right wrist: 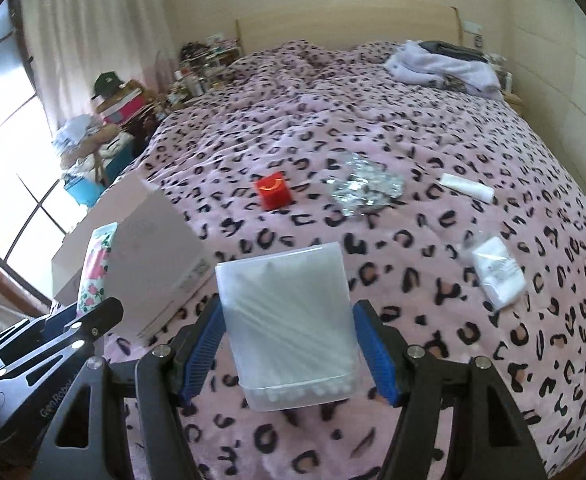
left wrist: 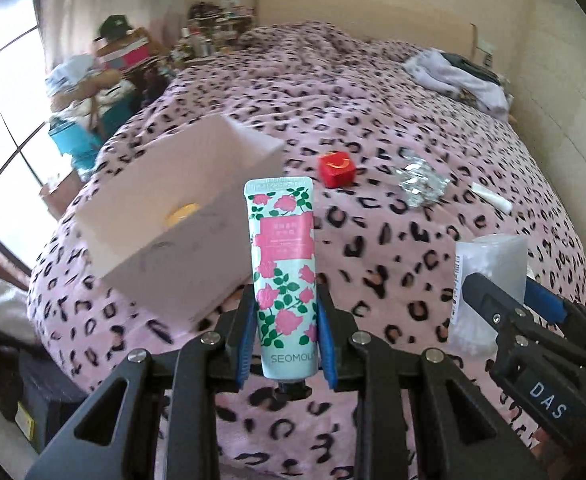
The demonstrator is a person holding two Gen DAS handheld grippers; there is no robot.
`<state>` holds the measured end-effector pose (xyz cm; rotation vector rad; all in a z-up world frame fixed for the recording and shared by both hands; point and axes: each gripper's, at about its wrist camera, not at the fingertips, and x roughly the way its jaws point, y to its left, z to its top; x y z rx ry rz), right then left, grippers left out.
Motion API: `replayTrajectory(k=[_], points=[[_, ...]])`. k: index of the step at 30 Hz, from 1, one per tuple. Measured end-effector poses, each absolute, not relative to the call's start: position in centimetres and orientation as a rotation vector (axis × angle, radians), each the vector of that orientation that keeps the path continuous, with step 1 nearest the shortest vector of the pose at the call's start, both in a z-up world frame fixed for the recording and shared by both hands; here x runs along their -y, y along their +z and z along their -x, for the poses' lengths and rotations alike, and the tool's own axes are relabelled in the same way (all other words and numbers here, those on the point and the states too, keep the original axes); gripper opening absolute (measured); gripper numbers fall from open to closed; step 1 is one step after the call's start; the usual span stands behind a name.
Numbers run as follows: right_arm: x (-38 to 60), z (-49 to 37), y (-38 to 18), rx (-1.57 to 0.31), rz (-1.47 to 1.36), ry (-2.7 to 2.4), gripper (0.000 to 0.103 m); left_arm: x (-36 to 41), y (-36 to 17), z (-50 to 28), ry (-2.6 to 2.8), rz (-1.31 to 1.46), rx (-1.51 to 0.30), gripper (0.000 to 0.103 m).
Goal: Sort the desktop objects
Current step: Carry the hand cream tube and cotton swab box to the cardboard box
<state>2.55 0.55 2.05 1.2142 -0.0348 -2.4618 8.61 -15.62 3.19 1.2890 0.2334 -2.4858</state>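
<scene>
My left gripper (left wrist: 286, 330) is shut on a mint hand-cream tube with pink roses (left wrist: 283, 264), held upright above the bed beside a white open box (left wrist: 173, 208). A yellow round thing (left wrist: 181, 213) lies inside the box. My right gripper (right wrist: 289, 344) is shut on a clear plastic box of cotton swabs (right wrist: 289, 320), held above the bedspread. In the right wrist view the left gripper (right wrist: 93, 312) with the tube (right wrist: 97, 268) is at the left, in front of the box (right wrist: 145, 264). In the left wrist view the right gripper (left wrist: 509, 300) holds the swab box (left wrist: 485, 276) at the right.
On the pink leopard-print bedspread (right wrist: 413, 128) lie a red cube (right wrist: 274, 191), a crumpled silver foil wrapper (right wrist: 367, 188), a white roll (right wrist: 469, 188) and a white packet (right wrist: 497, 270). Clothes (right wrist: 441, 64) lie near the headboard. Clutter (right wrist: 109, 120) stands left of the bed.
</scene>
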Motion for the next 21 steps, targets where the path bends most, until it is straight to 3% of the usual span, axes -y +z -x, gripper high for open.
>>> replayTrajectory(k=[21], points=[[12.1, -4.1, 7.5, -0.156, -1.074, -2.358, 0.067, 25.3, 7.2, -11.8, -2.424, -1.171, -0.369, 0.028]])
